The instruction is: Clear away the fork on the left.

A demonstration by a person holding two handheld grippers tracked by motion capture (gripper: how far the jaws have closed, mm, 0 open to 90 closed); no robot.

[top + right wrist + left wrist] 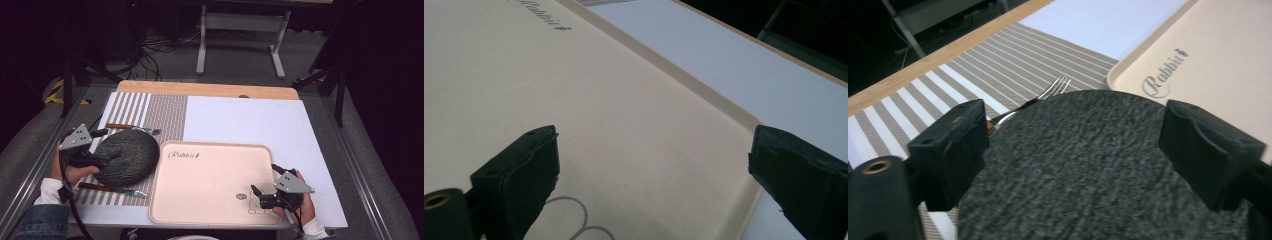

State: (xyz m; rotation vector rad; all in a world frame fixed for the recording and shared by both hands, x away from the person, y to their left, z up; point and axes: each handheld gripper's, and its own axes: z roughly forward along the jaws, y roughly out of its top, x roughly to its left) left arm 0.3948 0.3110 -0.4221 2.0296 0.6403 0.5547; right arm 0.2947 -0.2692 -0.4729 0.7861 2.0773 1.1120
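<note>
Dark round plate point(126, 156), left of the cream tray point(210, 175).
We log our left gripper point(1073, 150) open over the plate; our right gripper point(654, 180) open, low over the tray's near right corner.

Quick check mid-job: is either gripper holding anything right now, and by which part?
Nothing is held. The left gripper is open, its jaws straddling the dark round plate unclosed; the right gripper is open over the beige tray.

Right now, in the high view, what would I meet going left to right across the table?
Left claw → dark round plate → beige tray → right claw, open above the tray's near right corner.
</note>
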